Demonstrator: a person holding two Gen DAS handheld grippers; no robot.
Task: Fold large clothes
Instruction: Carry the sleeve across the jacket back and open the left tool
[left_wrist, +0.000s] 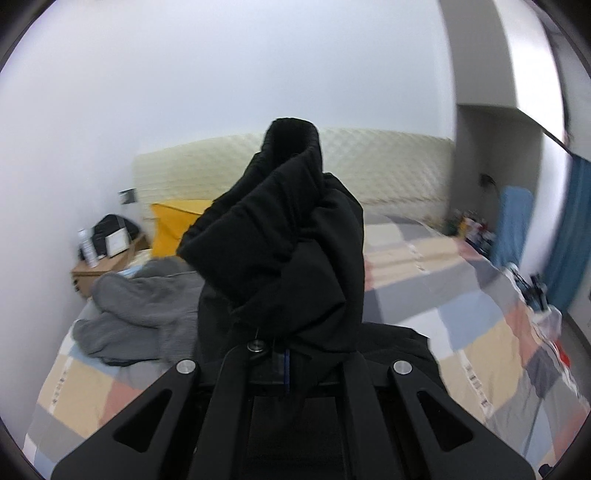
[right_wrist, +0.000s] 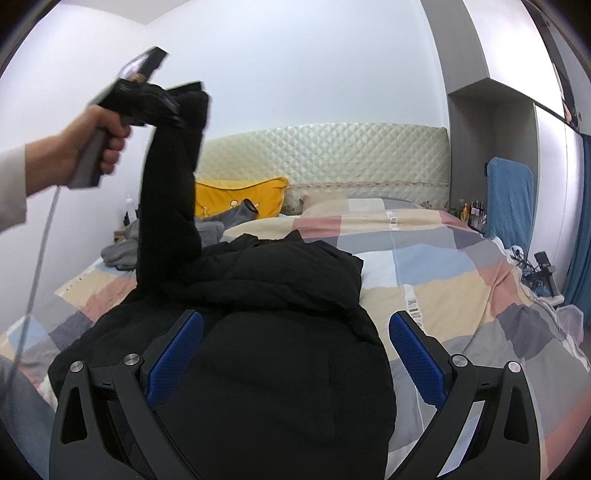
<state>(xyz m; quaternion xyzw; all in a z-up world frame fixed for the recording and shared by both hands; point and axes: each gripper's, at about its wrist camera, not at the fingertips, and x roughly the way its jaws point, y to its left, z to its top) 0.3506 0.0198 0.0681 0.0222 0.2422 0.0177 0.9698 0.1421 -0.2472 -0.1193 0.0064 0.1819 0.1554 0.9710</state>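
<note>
Right wrist view: the right gripper (right_wrist: 295, 354) hangs low over a black padded jacket (right_wrist: 258, 314) that lies bunched on the bed (right_wrist: 443, 266), and its blue pads (right_wrist: 177, 354) stand wide apart with the dark body of the garment below and between them, not pressed by either one. To the upper left a hand (right_wrist: 99, 136) in a white sleeve holds the left gripper (right_wrist: 173, 107) raised high, and the jacket's sleeve (right_wrist: 173, 192) runs from the pile up to it, pulled into a tall column. In the left wrist view the left gripper (left_wrist: 291, 354) is clamped together on that black sleeve (left_wrist: 280, 236), whose cuff stands up in front of the lens and hides much of the room. Behind lie a yellow pillow (right_wrist: 240, 199) against the quilted headboard (right_wrist: 332, 162), a grey garment (left_wrist: 147, 306) on the patchwork cover, and a wooden nightstand (left_wrist: 103, 266) at the far left.
</note>
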